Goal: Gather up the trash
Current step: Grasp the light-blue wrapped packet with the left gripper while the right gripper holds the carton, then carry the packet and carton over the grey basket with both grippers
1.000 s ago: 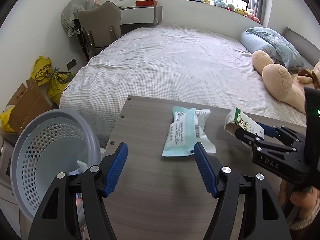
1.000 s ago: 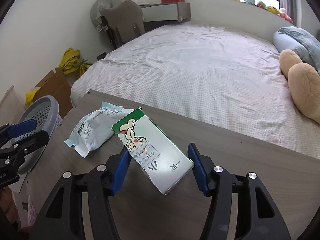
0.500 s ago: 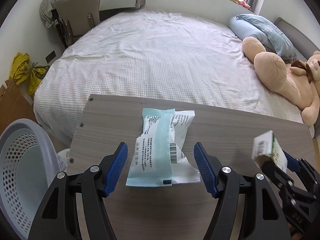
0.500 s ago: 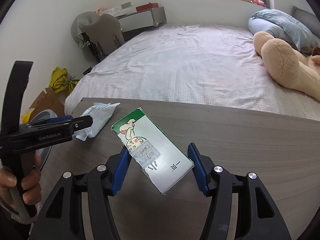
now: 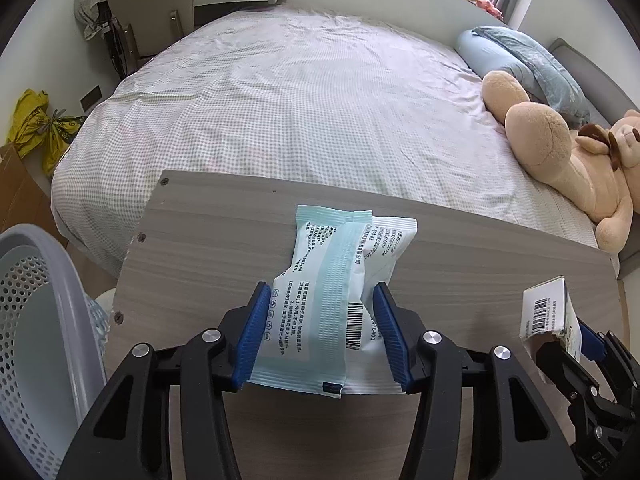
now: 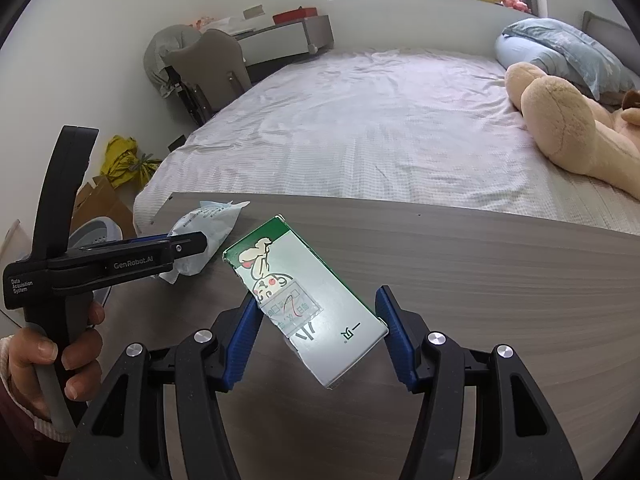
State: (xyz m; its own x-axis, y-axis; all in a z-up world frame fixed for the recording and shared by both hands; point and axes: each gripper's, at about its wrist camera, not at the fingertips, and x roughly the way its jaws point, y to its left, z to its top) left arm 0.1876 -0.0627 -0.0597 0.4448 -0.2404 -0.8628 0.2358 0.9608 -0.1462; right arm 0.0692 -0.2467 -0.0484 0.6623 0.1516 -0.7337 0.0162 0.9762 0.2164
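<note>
A pale teal and white wipes packet (image 5: 332,264) lies on the wooden table (image 5: 208,240). My left gripper (image 5: 320,292) straddles its near half. The jaws are closing, both blue pads touch the packet's sides, and the packet has buckled upward between them. From the right wrist view the packet (image 6: 208,224) shows beyond the left gripper (image 6: 192,244), which a hand holds. My right gripper (image 6: 318,298) is shut on a green and white carton (image 6: 280,264) held tilted above the table. That carton (image 5: 548,312) also appears at the lower right of the left wrist view.
A grey perforated basket (image 5: 40,320) stands off the table's left end. Behind the table is a bed (image 5: 320,100) with a big teddy bear (image 5: 560,152) and a pillow. Yellow bags (image 5: 36,128) and a cardboard box sit on the floor at left.
My left gripper came forward and down over the packet and its jaws narrowed onto it, crumpling it. The right gripper carried the carton off to the right.
</note>
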